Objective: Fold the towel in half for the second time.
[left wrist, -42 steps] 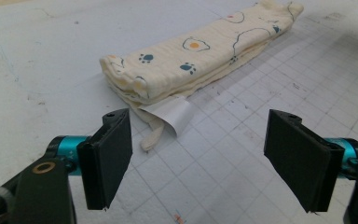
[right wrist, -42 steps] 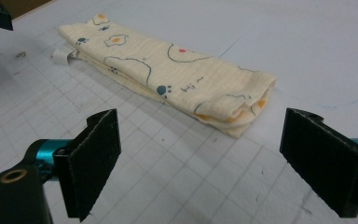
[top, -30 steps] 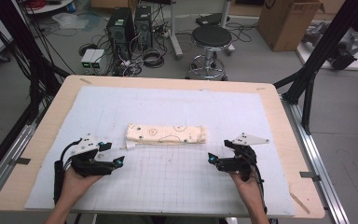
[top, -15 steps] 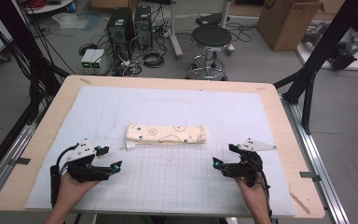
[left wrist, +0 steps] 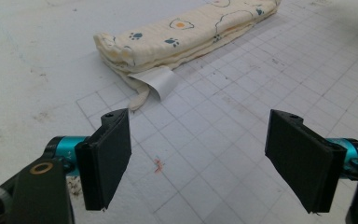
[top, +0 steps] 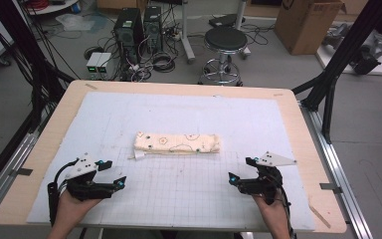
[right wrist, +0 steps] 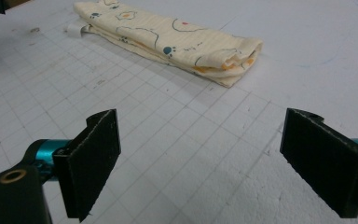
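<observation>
High view is showing a cream-coloured folded cloth printed with small paw and fried-egg motifs (top: 177, 143), lying flat as a long bundle near the middle of a pale gridded mat (top: 189, 114) that is covering a light wooden table (top: 298, 107). The left gripper (top: 121, 182) is hovering over the near left part of the mat, well apart from the cloth, with a person's hand wrapped around its black body; the right gripper (top: 233, 179) is sitting at the near right, likewise clear of the cloth. Left gripper view is looking along two black padded jaws standing wide apart with nothing between them, and the cloth (left wrist: 186, 35) is lying ahead of them, its folded layers facing the camera and a small white tag (left wrist: 157, 83) sticking out from under its near end onto the grid. Right gripper view is showing its own jaws also spread wide and gripping nothing, with the cloth's (right wrist: 172, 39) other end ahead, where the folds are looking perhaps three or four layers thick, though the blur is making that hard to count. Beyond the table, a black round stool (top: 226, 40) is standing on the floor.
</observation>
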Demonstrator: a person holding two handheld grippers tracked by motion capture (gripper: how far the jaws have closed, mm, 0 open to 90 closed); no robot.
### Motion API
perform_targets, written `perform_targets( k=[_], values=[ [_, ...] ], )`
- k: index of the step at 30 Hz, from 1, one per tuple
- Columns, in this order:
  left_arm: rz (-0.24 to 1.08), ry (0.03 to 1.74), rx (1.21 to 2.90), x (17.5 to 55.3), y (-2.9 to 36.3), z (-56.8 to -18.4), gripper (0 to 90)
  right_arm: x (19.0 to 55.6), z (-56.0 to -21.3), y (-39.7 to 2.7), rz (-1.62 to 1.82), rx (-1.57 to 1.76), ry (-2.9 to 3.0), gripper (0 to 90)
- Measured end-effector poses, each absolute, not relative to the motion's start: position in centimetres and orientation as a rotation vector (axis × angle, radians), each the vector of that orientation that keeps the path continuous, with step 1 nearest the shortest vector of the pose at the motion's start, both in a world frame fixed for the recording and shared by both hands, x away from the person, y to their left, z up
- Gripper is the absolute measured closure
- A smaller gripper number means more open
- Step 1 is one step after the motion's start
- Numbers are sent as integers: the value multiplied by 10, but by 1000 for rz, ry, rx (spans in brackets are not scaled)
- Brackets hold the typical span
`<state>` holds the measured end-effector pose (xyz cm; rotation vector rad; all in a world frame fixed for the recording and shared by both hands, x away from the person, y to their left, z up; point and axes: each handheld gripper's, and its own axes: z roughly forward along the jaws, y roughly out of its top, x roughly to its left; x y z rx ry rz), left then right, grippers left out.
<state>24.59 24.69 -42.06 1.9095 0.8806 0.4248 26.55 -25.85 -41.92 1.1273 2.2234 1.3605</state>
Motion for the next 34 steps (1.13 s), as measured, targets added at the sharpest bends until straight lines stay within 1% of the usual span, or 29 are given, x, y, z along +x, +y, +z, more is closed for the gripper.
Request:
perform_targets(
  k=[19, 34],
  values=[
    [457, 903, 1909, 230, 258, -422, 230, 246, -419, -266, 1351, 1102, 2216, 116],
    [454, 892, 1920, 233, 254, -425, 231, 249, -422, -262, 1344, 1110, 2229, 116]
  ],
)
